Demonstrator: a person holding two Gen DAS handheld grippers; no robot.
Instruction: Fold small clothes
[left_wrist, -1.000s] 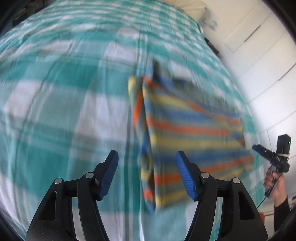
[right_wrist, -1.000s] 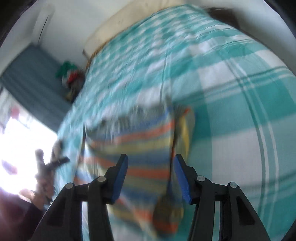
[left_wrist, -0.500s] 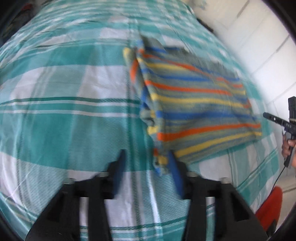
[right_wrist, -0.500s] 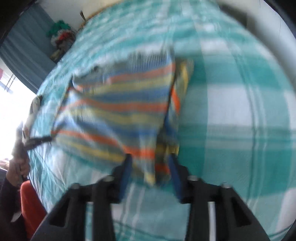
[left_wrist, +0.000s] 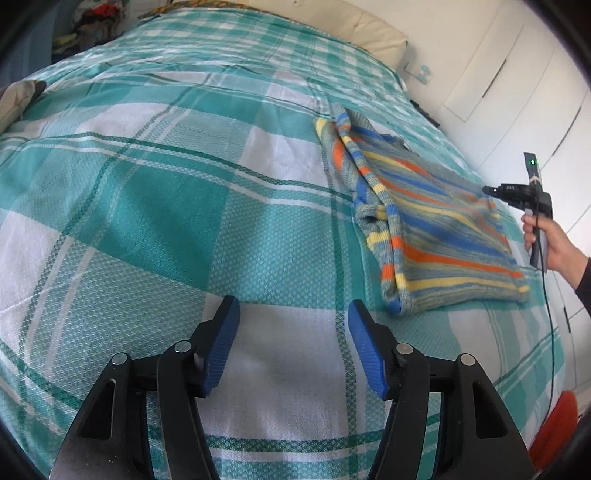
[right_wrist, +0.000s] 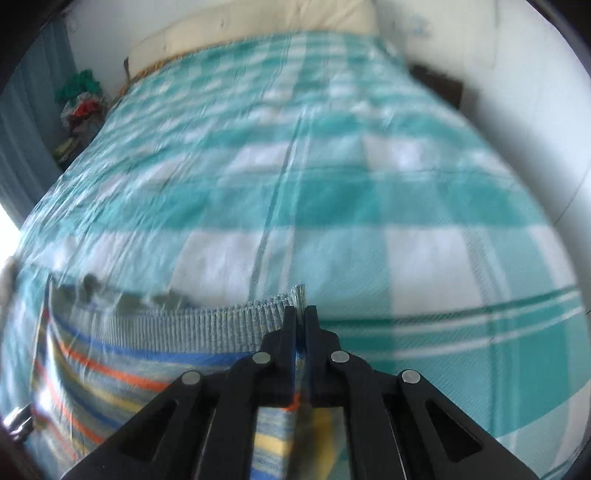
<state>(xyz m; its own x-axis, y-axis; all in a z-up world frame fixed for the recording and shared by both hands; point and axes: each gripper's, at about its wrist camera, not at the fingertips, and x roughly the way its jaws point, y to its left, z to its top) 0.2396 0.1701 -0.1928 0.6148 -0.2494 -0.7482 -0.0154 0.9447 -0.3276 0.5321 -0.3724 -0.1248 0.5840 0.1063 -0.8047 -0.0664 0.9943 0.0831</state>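
On bed, right gripper (right_wrist: 301, 317) pinching sweater (right_wrist: 236, 314)

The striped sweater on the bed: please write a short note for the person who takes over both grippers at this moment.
Left gripper: open, empty, above the checked bedspread, to the left of the striped sweater.
Right gripper: fingers shut on the grey ribbed edge of the sweater, at its corner.
Sweater: on the right part of the bed, partly folded, with a sleeve laid along its left side.
Done: first fold, as it seems.
Left: probably bring the held edge over, flatten, and release.
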